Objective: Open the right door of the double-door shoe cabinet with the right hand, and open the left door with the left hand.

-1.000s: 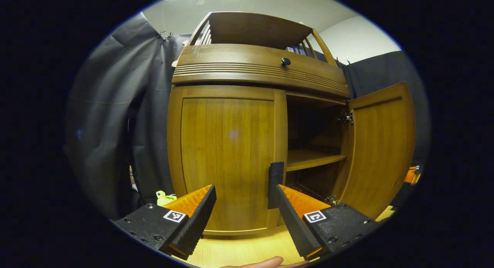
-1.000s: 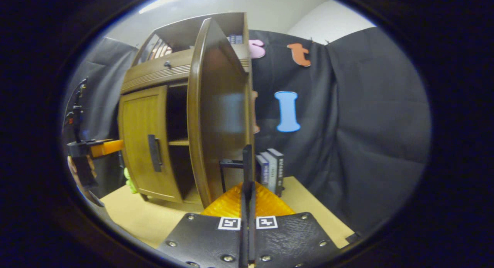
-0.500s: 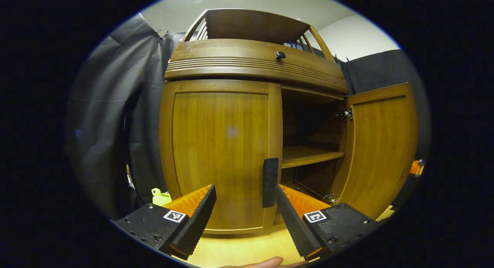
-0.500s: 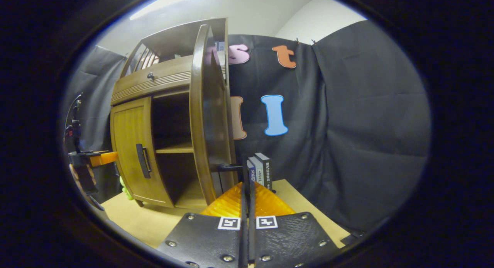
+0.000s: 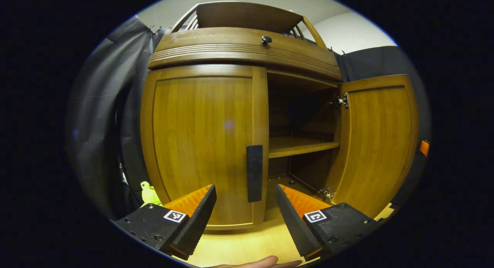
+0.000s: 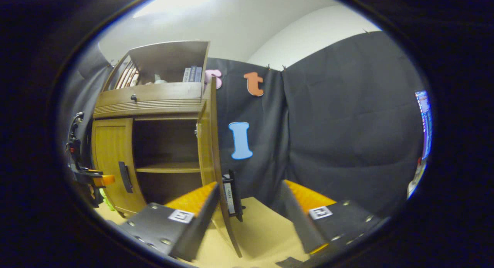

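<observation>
The wooden shoe cabinet (image 5: pixel 239 51) stands close in front in the left gripper view. Its left door (image 5: pixel 200 136) is closed, with a black vertical handle (image 5: pixel 254 173) at its right edge. My left gripper (image 5: pixel 245 192) is open, just short of that handle, its fingers on either side below it. The right door (image 5: pixel 380 144) stands swung wide, baring a shelf (image 5: pixel 301 144). In the right gripper view my right gripper (image 6: pixel 250 187) is open, with the right door's edge (image 6: pixel 213 144) and black handle (image 6: pixel 232 194) between its fingers, untouched.
A green toy (image 5: pixel 148 192) lies on the light wooden floor (image 5: pixel 239 245) left of the cabinet. Books (image 6: pixel 192 73) stand in the cabinet's top rack. Black cloth (image 6: pixel 339 136) walls the booth behind and to the right. A fingertip (image 5: pixel 266 262) shows at the bottom edge.
My right gripper has opened, let go of the right door's handle and drawn back; the door now stands wider. My left gripper has come closer to the left door's handle.
</observation>
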### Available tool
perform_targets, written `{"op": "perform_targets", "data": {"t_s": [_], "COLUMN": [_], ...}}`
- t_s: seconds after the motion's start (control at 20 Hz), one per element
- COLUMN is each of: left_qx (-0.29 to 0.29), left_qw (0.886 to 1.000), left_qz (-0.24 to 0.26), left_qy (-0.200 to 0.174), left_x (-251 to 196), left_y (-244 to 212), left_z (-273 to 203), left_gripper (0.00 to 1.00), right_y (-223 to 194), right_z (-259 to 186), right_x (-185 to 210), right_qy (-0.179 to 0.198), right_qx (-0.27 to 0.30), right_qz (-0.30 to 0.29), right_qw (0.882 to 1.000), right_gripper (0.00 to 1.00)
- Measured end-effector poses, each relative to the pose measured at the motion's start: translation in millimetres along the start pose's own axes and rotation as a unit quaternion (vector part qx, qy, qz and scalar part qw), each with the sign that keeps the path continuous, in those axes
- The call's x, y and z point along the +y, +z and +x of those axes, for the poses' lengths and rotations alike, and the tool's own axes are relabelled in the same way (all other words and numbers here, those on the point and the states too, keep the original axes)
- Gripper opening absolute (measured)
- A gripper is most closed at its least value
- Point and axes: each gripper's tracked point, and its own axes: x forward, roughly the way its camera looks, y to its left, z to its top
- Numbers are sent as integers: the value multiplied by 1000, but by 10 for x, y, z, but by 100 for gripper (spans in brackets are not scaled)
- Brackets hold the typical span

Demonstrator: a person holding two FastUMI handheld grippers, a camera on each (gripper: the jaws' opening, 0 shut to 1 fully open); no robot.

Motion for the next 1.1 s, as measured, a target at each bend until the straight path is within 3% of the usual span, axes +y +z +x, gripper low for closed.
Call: {"op": "perform_targets", "data": {"t_s": [0.05,0.1,0.15,0.25,0.3,0.4,0.5,0.6,0.7,0.75,0.8,0.85,0.9,1.1], "left_qx": [7,10,10,-22,-42,-74,-94,-84,-57,-48,-73,-77,-68,-52], "left_qw": [1000,1000,1000,1000,999,997,995,996,998,998,997,996,997,999], "left_qz": [-1,2,4,7,5,1,2,4,-5,0,12,26,21,10], "left_qy": [-4,-4,-2,-2,8,25,14,12,28,50,9,21,21,8], "left_x": [-45,-68,-71,-82,-38,28,10,49,119,154,4,53,5,-2], "left_y": [-56,-77,-88,12,78,159,180,69,-135,-191,-111,-81,-134,-83], "left_z": [44,87,147,246,303,440,631,836,1037,1003,1062,864,1141,980], "left_gripper": [92,96,92,96,92,96,95,87,87,82,64,47,29,32], "right_y": [3,12,17,-16,-91,-291,-435,-537,-616,-656,-699,-724,-751,-722], "right_z": [-113,-210,-347,-597,-706,-917,-1062,-1126,-1182,-1196,-1174,-1160,-1167,-1198], "right_x": [31,81,160,282,394,713,960,1111,1288,1372,1432,1474,1483,1394], "right_qy": [-2,0,4,5,16,55,87,100,120,130,139,146,147,146], "right_qx": [-5,-9,-15,-31,-34,-26,-23,-26,-27,-26,-22,-18,-15,-16], "right_qz": [-12,-21,-24,-12,-3,13,16,1,-13,-16,-18,-21,-27,-29], "right_qw": [1000,1000,1000,999,999,998,996,995,992,991,990,989,989,989], "right_gripper": [100,97,99,100,100,99,98,98,100,100,98,100,100,98]}}
